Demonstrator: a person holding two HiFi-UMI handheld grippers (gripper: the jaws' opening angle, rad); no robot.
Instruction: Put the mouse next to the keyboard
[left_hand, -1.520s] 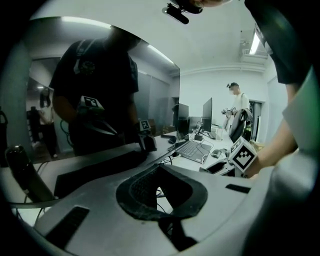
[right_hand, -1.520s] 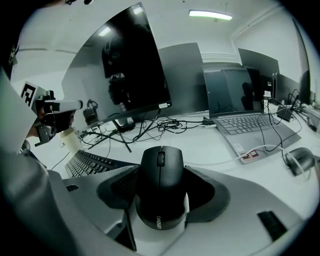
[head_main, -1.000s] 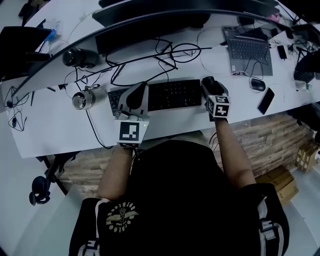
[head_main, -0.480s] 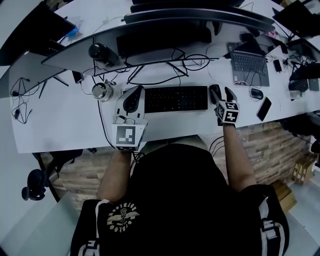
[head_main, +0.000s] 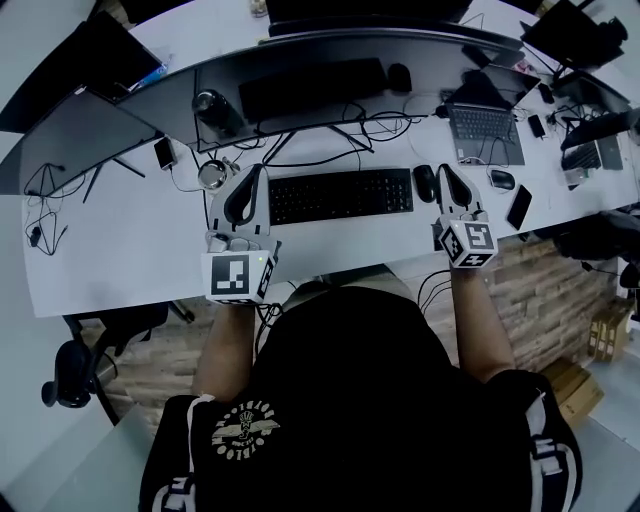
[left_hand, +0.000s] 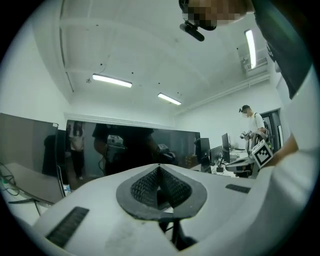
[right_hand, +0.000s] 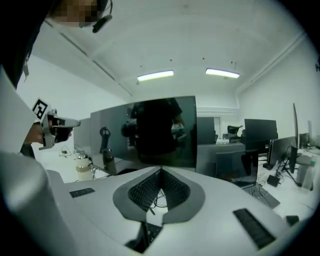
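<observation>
Tabletop (head_main: 100, 250), white, long, crowded along its far side.

- Curved monitor (head_main: 100, 135): spans the back, above everything else.
- Keyboard (head_main: 340, 195): black, lying in the middle, in front of the monitor.
- Mouse (head_main: 425, 183): dark, lying on the tabletop just beside the keyboard's right end, nothing on it.
- Cables (head_main: 330, 135): loose black loops behind the keyboard.
- Metal cup (head_main: 212, 173): near the keyboard's left end, behind the left claw.
- Laptop (head_main: 484, 125): open, at far right; a second mouse (head_main: 502, 179) and a phone (head_main: 519, 207) lie in front of it, well apart from the keyboard.
- Left claw (head_main: 258, 175): held at the keyboard's left end, jaws pressed together, ribbed pads meeting, nothing between them.
- Right claw (head_main: 445, 172): just right of the mouse, with no contact that can be made out. Jaws drawn together, pads meeting, nothing gripped; its own view looks across at the monitor, not down at the mouse.
</observation>
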